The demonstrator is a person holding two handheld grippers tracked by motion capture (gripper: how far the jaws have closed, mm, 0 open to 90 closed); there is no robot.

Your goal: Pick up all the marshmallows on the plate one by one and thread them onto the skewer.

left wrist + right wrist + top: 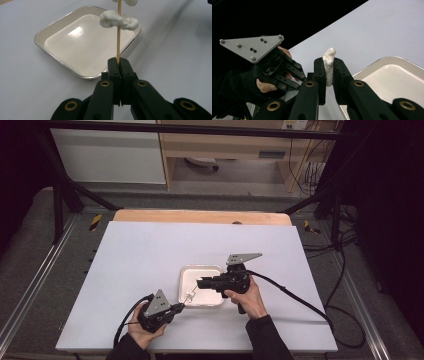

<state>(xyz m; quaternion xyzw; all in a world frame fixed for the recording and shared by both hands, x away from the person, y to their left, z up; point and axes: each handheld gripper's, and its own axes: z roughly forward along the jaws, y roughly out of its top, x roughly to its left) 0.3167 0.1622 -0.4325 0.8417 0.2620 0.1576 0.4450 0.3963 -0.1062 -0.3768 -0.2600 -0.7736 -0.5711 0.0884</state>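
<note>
White marshmallow [329, 65] sits pinched in the right tongs [329, 72]; left tongs [120, 67] clamp the wooden skewer [118, 42].

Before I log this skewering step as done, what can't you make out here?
- Skewer tip: cut off by the top edge in the left gripper view.
- White piece in the right gripper: its sides are hidden by the jaws.
- Skewer and white pieces over the tray: too small in the high view.
</note>
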